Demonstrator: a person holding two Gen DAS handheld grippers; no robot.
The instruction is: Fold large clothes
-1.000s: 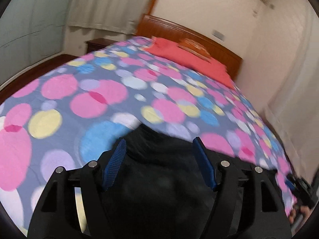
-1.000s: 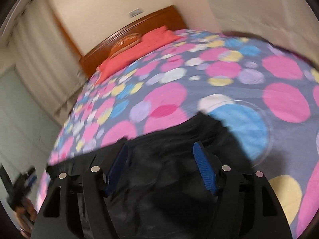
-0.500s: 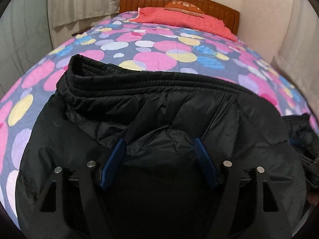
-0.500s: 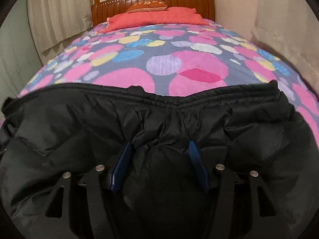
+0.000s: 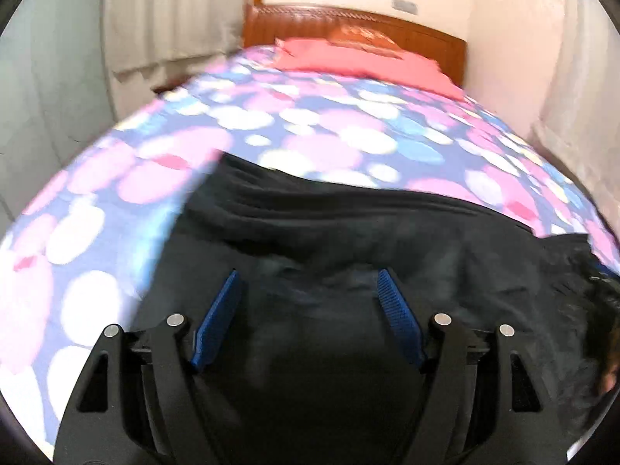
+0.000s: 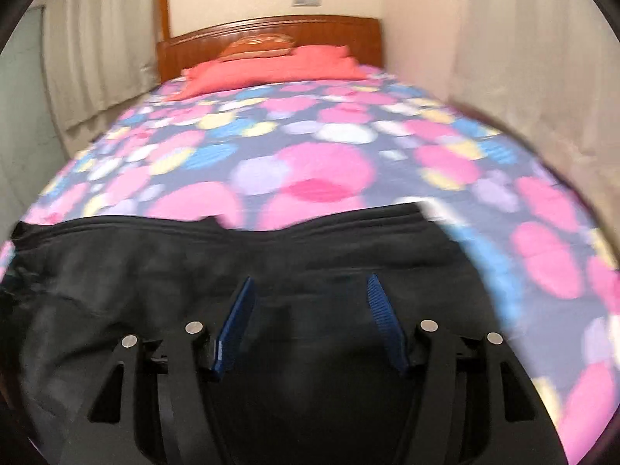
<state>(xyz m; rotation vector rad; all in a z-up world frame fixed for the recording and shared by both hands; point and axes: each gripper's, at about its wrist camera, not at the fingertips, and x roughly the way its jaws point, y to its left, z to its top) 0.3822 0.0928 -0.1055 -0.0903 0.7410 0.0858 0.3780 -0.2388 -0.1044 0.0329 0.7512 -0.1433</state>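
A big bed [image 6: 333,162] fills the room, and its cover has pink, blue, yellow and white spots all over. At the far end stands a brown wooden headboard [image 6: 271,35]. Red pillows [image 6: 271,69] lie in front of it, with a small orange-brown cushion [image 6: 257,44] on top. Pale curtains [image 6: 97,50] hang at the side.

A black puffy jacket [image 5: 348,255] lies on the near end of the bed, spread wide across it. Its thick dark edge faces the pillows. Both pictures are a bit blurry.

The left gripper [image 5: 310,302] is low over the jacket. Its two blue fingers [image 5: 217,321] are spread wide apart, with jacket cloth seen between them. The right gripper [image 6: 312,310] is over the other part of the jacket, and its blue fingers [image 6: 383,321] are spread apart too. I cannot tell if the fingers touch the cloth.
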